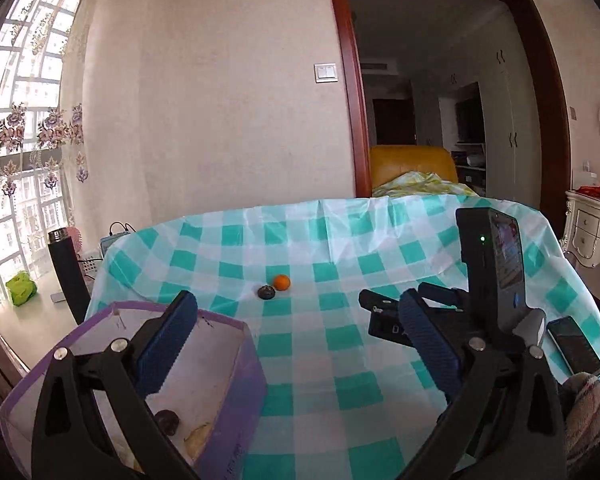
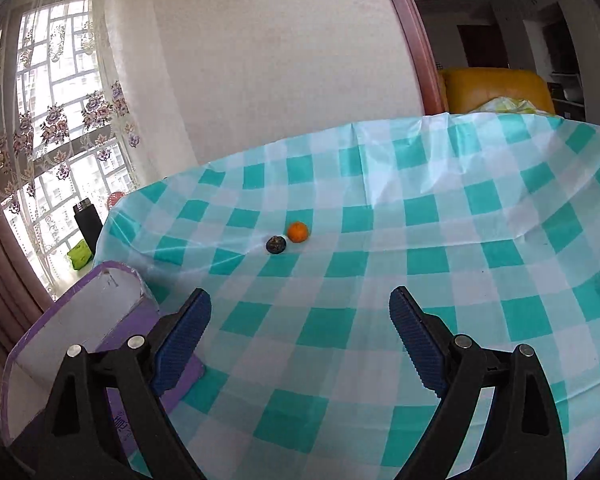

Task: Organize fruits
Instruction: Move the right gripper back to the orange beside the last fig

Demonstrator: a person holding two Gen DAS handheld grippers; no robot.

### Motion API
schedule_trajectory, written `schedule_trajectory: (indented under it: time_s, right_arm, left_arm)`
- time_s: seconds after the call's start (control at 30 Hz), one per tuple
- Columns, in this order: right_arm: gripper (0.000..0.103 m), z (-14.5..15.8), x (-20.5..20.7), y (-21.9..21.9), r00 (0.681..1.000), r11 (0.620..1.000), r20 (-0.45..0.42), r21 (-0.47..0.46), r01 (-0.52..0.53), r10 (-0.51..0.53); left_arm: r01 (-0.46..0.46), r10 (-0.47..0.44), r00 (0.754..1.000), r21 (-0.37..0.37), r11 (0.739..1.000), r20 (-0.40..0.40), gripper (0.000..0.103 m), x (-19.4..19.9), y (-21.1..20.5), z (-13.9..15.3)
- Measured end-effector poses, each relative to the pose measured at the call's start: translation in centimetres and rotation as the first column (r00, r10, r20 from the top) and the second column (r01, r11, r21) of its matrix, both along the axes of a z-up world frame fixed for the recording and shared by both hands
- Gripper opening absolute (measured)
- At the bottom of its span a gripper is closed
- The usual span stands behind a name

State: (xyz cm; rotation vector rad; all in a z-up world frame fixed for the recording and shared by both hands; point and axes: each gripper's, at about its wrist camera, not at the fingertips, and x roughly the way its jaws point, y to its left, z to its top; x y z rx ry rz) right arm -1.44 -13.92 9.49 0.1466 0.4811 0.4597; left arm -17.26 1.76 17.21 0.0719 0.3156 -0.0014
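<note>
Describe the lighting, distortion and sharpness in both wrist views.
Left wrist view: the window is blown out, the doorway room is dim, and the tablecloth edge bows. Right wrist view: same backlight and fisheye bend, with the orange fruit and dark fruit sharp.

wrists: low, near, facing wall | shared: checked tablecloth [image 1: 300, 360], orange [image 2: 298, 231]

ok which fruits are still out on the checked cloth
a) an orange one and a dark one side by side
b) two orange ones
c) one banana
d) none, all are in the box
a: an orange fruit and a dark fruit sit next to each other on the checked cloth, outside the purple box.
</note>
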Motion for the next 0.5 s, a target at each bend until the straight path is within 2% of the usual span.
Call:
schedule_trajectory:
  time_s: [0.03, 0.1, 0.23, 0.37, 0.5]
  right_arm:
    - [0.088, -0.5, 0.5, -1.0, 0.999, 0.999, -0.001, -0.01, 0.037, -0.037]
    - [0.088, -1.4, 1.7, -2.9, 0.993, 0.993, -0.009, -0.04, 0.113, -0.114]
    - [0.088, -3.0, 4.2, -6.1, 0.975, 0.977, -0.075, -0.034, 0.209, -0.211]
    - [0.088, -4.2, 7.6, -6.4, 0.946, 0.969, -0.21, -0.023, 0.246, -0.246]
    - [0.088, -4.5, 11.0, -4.1, 0.942, 0.975, -0.251, -0.052, 0.216, -0.222]
  left_arm:
    - [0.019, -0.02, 0.998, -0.023, 1.0, -0.063, 0.101, 1.7, -0.6, -1.2]
    - [0.01, -0.021, 0.978, -0.055, 0.998, -0.206, 0.101, 5.3, -1.4, -4.3]
    - [-0.057, 0.033, 0.932, -0.057, 0.997, -0.36, 0.101, 10.4, -2.3, -9.4]
    - [-0.08, 0.058, 0.927, -0.043, 0.996, -0.371, 0.101, 14.0, -3.1, -11.9]
    - [-0.122, 0.081, 0.925, -0.089, 0.989, -0.371, 0.101, 17.3, -2.4, -12.6]
